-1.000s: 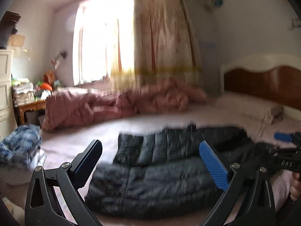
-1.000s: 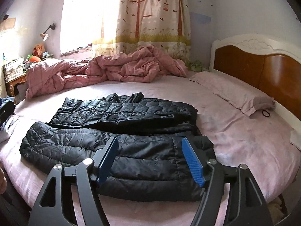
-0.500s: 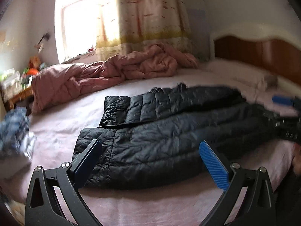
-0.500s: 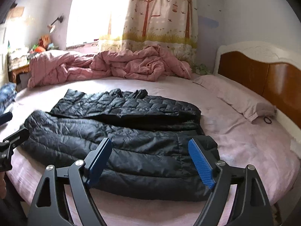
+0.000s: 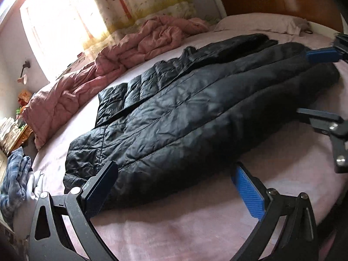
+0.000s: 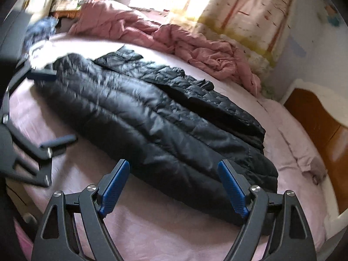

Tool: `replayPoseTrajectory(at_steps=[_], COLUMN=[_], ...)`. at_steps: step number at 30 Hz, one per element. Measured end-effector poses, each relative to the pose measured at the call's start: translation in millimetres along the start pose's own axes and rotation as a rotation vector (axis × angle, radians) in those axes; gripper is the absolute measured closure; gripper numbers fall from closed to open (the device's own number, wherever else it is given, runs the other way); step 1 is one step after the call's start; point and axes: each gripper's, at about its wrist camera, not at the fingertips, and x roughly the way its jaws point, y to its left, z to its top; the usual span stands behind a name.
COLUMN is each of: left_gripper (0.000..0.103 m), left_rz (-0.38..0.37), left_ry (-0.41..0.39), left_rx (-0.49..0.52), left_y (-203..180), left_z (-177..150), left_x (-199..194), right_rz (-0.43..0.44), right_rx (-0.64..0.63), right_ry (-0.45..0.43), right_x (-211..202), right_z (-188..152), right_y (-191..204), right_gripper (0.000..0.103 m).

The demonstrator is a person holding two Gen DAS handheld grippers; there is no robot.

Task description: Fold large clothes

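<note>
Lying lengthwise across the near half of the bed (image 5: 195, 228), the black quilted jacket (image 5: 184, 117) is spread flat on the pale pink sheet, one long panel toward the viewer and a second panel folded out behind it.

In the left wrist view the left tool (image 5: 174, 187) hangs over the jacket's near edge with its jaws wide and nothing between the pads. The dark finger (image 5: 102, 184) stands in front of the jacket's lower corner, and the blue pad (image 5: 248, 193) is over bare sheet just beside the hem. Whether either touches the fabric cannot be told.

The right tool (image 6: 174, 187) is likewise spread wide and grips nothing. Its blue pads (image 6: 232, 189) frame the near edge of the jacket at the end toward the headboard (image 6: 315, 113). The same tool shows at the right edge of the left view (image 5: 322, 87), one blue pad (image 5: 322, 55) over the jacket's far end.

A rumpled pink duvet (image 5: 121, 65) is heaped along the far side of the bed under a bright window (image 5: 58, 21) and a tree-printed curtain (image 5: 139, 0). A pink pillow (image 5: 261, 22) lies against the headboard. Blue checked cloth (image 5: 15, 180) is piled off the left edge of the bed.
</note>
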Motion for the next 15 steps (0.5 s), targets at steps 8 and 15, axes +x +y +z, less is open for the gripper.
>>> replayPoseTrajectory(at_steps=[8,15], left_gripper=[0.000,0.000], left_rz=[0.064,0.220], left_ry=[0.065,0.124], left_rx=[-0.106,-0.243], left_y=[32.2,85.5], left_z=[-5.3,-17.6], left_x=[16.6,33.8], right_rz=[-0.185,-0.285], right_rx=[-0.041,0.068], right_ry=[0.085,0.141], right_x=[32.3,47.1], right_z=[-11.1,-18.5], right_y=[-5.3,-47.1], right_gripper=[0.018,0.018])
